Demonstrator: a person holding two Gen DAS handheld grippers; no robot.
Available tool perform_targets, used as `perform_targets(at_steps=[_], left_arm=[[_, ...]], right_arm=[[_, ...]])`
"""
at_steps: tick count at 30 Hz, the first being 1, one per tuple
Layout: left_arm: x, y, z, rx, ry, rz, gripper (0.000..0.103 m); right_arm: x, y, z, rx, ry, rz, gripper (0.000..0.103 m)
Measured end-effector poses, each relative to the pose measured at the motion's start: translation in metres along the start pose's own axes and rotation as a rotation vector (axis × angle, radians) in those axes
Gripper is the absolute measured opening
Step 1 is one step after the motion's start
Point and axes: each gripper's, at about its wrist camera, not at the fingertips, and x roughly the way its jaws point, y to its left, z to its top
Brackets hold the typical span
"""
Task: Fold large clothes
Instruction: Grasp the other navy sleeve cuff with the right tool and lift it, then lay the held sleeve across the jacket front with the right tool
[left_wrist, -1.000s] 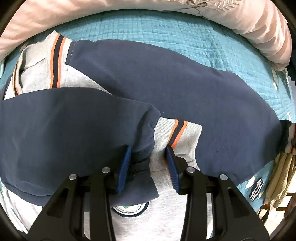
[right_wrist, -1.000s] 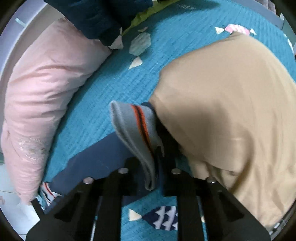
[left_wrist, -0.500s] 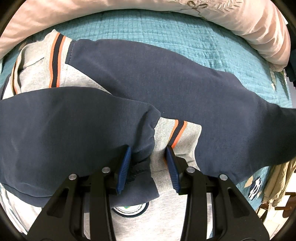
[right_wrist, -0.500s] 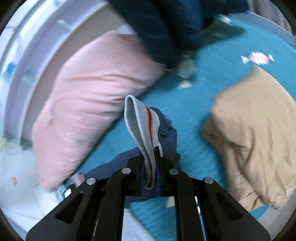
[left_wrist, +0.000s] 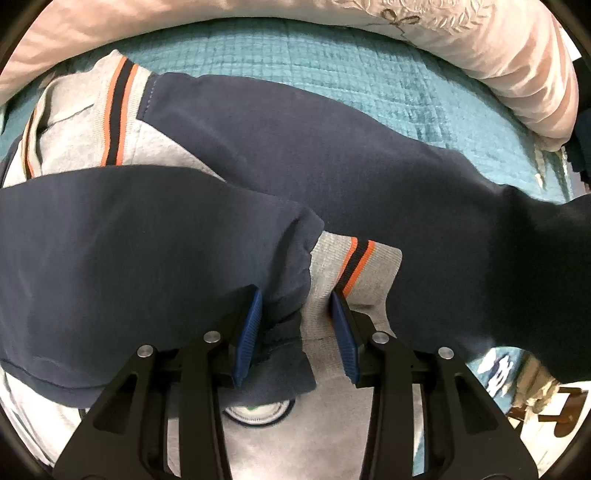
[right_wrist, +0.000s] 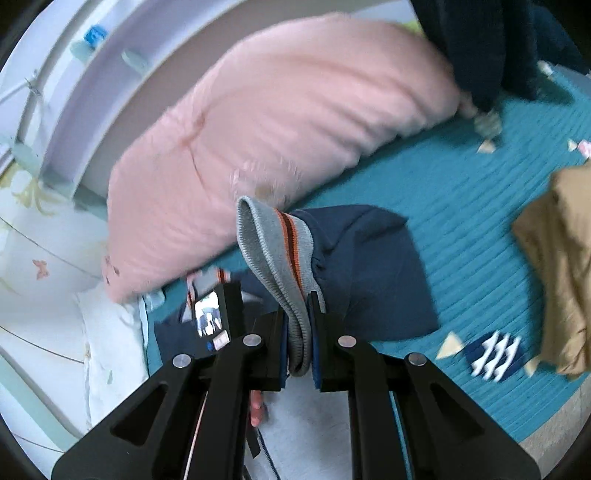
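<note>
A grey sweatshirt with navy sleeves (left_wrist: 280, 147) lies on a teal bedspread (left_wrist: 332, 70). One navy sleeve (left_wrist: 129, 240) is folded across the grey body, its grey cuff with orange and navy stripes (left_wrist: 354, 262) lying in front of my left gripper (left_wrist: 295, 325), which is open with its blue pads on either side of the cuff seam. My right gripper (right_wrist: 299, 339) is shut on the other sleeve's striped grey cuff (right_wrist: 273, 243) and holds it lifted above the bed, the navy sleeve (right_wrist: 369, 266) trailing behind.
A long pink pillow (right_wrist: 258, 140) (left_wrist: 480, 48) lies along the far side of the bed. A tan garment (right_wrist: 554, 266) sits at the right. A dark navy garment (right_wrist: 491, 40) lies at the top right. A white wall and headboard are at the left.
My right gripper has lifted the cuff and carried it leftward away from the tan garment toward the sweatshirt body. The far sleeve has risen in the left view. My left gripper has not moved.
</note>
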Motion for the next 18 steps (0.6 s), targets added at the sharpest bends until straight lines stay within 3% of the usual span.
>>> perform_targets(at_steps=[2, 4, 10, 15, 18], left_arm=[[-0.010, 0.005, -0.003, 0.000, 0.001, -0.026, 0.031], [-0.028, 0.011, -0.008, 0.017, -0.022, -0.005, 0.029], [-0.081, 0.038, -0.020, 0.031, -0.094, -0.013, 0.029], [-0.126, 0.092, -0.030, -0.015, -0.149, -0.002, 0.029], [-0.145, 0.124, -0.041, -0.037, -0.177, 0.050, 0.029]], right_arm=[[0.011, 0.003, -0.005, 0.016, 0.030, 0.000, 0.009], [0.015, 0.014, -0.012, 0.013, 0.041, 0.010, 0.009], [0.017, 0.064, -0.024, -0.035, 0.047, 0.039, 0.009], [0.022, 0.119, -0.037, -0.109, 0.051, 0.065, 0.009], [0.032, 0.155, -0.047, -0.152, 0.075, 0.081, 0.009]])
